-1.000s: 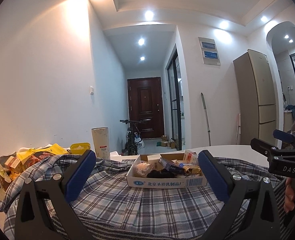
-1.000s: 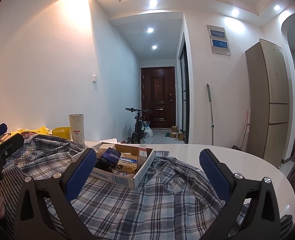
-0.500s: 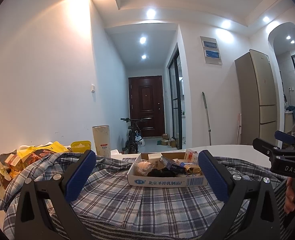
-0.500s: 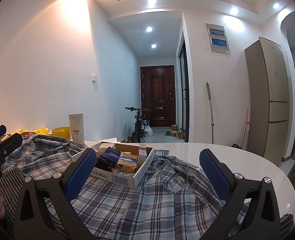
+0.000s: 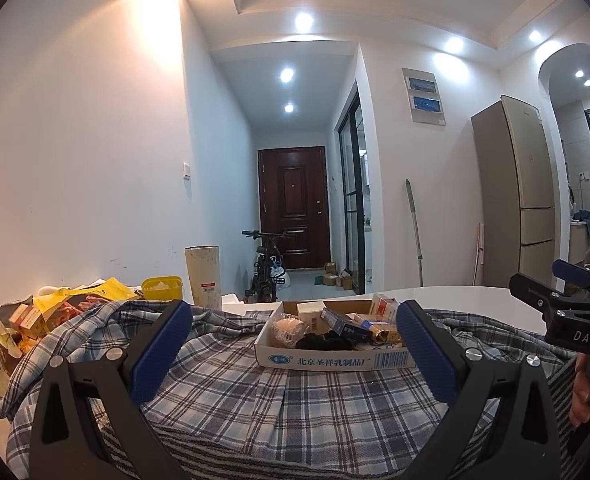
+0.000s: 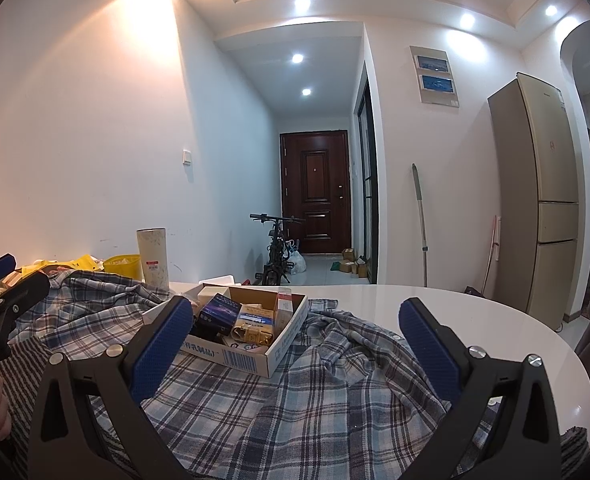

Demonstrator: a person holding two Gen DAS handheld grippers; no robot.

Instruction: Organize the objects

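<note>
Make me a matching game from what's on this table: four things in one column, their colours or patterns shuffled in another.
Things:
1. shirt
2. tub
3. cardboard box
4. tool pads

Looks:
A. white outside with blue print
B. blue
C. blue and white plaid
D. yellow

Pairs: 1-C, 2-D, 3-A, 4-B
</note>
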